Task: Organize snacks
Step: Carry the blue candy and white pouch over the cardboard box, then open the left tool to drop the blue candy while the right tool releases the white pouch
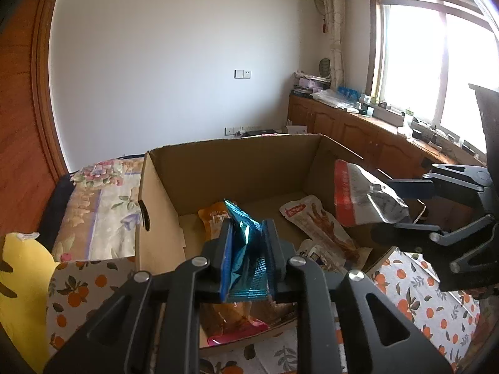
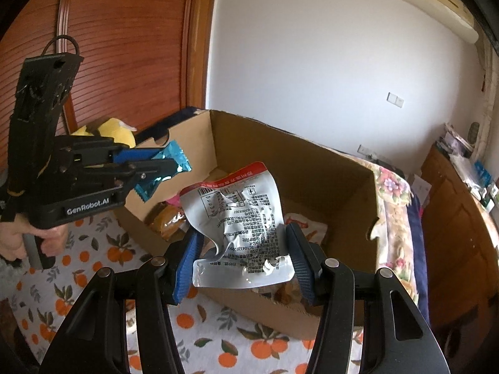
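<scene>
My left gripper (image 1: 248, 233) is shut on a shiny blue snack packet (image 1: 246, 249) and holds it above the near edge of an open cardboard box (image 1: 237, 168). It also shows in the right wrist view (image 2: 149, 163) with the blue packet (image 2: 170, 165) over the box's left corner. My right gripper (image 2: 243, 249) is shut on a silver pouch with a red top (image 2: 240, 215), held over the box (image 2: 280, 155); the pouch also shows in the left wrist view (image 1: 365, 199). Several snack packets, one white and red (image 1: 318, 221), lie inside the box.
The box stands on a cloth with an orange fruit print (image 2: 93, 261). A yellow plush toy (image 1: 21, 268) lies left of the box. A flowered cushion (image 1: 103, 199) is behind it. Wooden cabinets (image 1: 358, 131) run under the window at the right.
</scene>
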Demonstrator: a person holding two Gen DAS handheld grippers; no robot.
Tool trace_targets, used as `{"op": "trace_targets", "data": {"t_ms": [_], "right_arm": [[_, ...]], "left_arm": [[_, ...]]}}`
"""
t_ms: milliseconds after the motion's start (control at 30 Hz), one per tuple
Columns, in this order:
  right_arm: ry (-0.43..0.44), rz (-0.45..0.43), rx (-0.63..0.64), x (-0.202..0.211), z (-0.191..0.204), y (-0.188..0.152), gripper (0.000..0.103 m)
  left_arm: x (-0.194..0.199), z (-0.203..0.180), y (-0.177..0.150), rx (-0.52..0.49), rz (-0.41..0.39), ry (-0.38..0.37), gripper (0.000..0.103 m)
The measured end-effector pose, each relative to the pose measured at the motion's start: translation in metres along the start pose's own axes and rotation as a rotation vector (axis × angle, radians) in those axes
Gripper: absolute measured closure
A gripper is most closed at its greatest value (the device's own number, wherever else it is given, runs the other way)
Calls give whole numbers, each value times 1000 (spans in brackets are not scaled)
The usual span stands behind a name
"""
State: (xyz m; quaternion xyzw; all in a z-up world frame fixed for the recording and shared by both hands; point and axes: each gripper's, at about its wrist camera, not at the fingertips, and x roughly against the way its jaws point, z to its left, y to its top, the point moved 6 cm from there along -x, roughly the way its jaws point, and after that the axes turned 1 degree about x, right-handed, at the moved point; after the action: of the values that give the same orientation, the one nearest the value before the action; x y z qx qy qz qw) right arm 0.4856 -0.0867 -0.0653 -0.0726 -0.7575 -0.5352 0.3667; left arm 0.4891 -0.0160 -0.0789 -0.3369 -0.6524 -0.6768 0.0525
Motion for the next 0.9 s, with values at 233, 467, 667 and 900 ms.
{"op": "trace_targets", "data": {"t_ms": [233,467,667,900], "right_arm": [[15,15,-50,-26,0,10,48],[9,43,-101,-47,-9,8,48],[24,59,-154,-57,-19,-2,47],[17,66,-165,-57,-17,-1,47]], "left_arm": [[-1,-2,-1,0,8,1,78],[8,0,-4,0,5,3,74],[26,1,-10,-14,-8,11,73],[37,-1,-18,-34,-2,13,69]]}}
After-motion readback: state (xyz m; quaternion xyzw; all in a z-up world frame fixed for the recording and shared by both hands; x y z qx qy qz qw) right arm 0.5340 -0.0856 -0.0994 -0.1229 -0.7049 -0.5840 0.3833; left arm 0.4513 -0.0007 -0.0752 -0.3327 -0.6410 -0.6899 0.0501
